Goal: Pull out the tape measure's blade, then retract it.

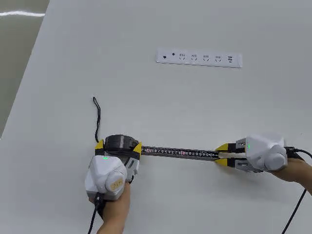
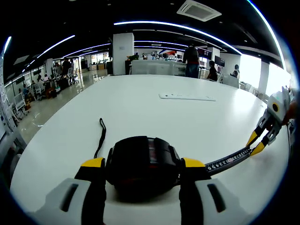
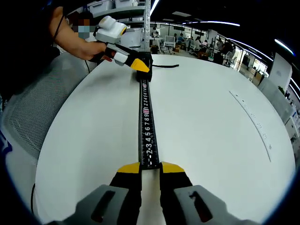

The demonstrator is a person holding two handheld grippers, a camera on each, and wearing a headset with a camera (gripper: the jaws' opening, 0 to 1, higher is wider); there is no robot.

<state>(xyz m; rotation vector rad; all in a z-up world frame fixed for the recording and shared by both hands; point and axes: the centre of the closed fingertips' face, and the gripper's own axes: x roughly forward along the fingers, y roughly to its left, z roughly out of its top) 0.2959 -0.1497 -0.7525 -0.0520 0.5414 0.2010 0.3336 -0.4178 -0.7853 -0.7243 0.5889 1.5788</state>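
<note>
Black tape measure [image 1: 121,142] clamped by left hand-held gripper [image 1: 119,146], dark numbered blade [image 1: 178,152] pinched by right hand-held gripper [image 1: 222,154]

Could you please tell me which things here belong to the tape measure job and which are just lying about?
In the job: tape measure, gripped by the left gripper; its blade, pulled out, pinched by the right gripper.
Lying about: power strip, farther back on the table.

Black tape measure [image 1: 121,144] near-left on the table [image 1: 146,29] — blade [image 1: 180,153] out flat to the right, strap [image 1: 97,119] trailing far.
</note>
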